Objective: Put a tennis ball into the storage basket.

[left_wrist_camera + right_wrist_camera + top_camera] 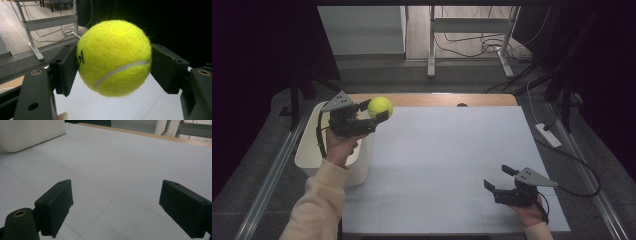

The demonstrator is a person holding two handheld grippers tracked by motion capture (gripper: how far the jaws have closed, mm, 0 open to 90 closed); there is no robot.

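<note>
L tongs (373,111) clench tennis ball (380,107), prob. above bin (307,150); R tongs (499,178) released.

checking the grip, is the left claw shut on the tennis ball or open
Shut on it: the left claw presses both pads against the tennis ball, held above the table.

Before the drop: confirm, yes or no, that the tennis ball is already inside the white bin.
No, the tennis ball is clamped in the left gripper, beside the white bin.
</note>
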